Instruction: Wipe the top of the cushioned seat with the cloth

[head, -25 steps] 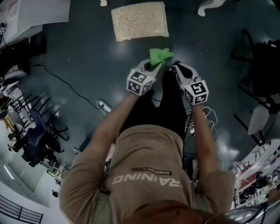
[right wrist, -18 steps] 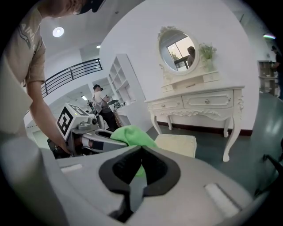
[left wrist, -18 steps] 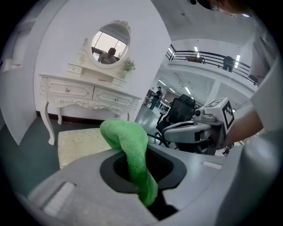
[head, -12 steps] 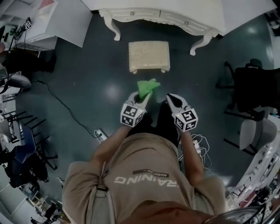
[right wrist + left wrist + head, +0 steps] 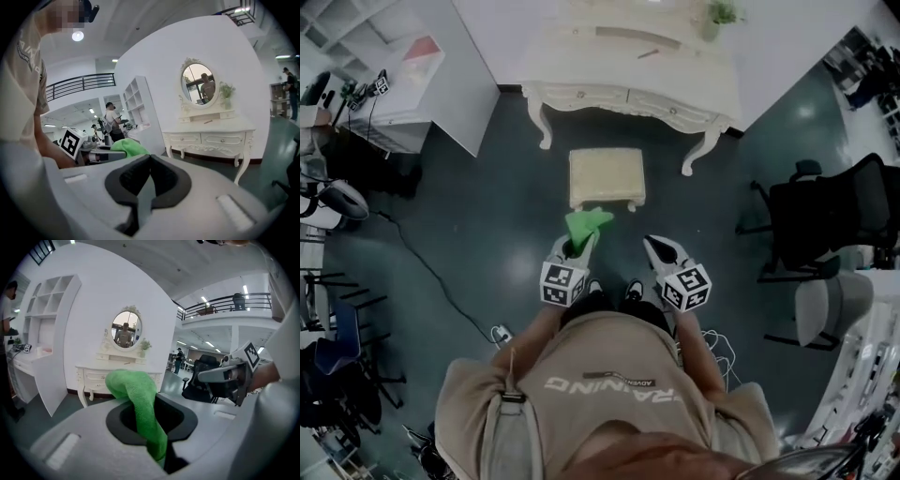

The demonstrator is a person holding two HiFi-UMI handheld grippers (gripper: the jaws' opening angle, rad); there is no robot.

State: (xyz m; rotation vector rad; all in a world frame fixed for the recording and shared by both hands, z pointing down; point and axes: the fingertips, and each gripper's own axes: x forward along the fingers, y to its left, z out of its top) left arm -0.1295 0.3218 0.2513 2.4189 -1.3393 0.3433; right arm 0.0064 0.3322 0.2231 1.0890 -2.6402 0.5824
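Observation:
The cushioned seat (image 5: 607, 177) is a cream stool standing on the dark floor in front of a white dressing table (image 5: 628, 75). My left gripper (image 5: 578, 239) is shut on a green cloth (image 5: 586, 224), which sticks out past its jaws, just short of the stool's near edge. In the left gripper view the green cloth (image 5: 138, 399) runs down between the closed jaws. My right gripper (image 5: 654, 247) is held beside it at the same height, shut and empty. From the right gripper view the green cloth (image 5: 129, 146) shows at the left.
A white shelf unit (image 5: 403, 75) stands at the far left and black office chairs (image 5: 820, 220) at the right. Cables and a power strip (image 5: 500, 334) lie on the floor near my feet. A mirror (image 5: 197, 84) hangs above the dressing table.
The view has pulled back and up: the stool now looks smaller and farther away, and the whole dressing table has come into sight. Both grippers keep their pose, cloth still held.

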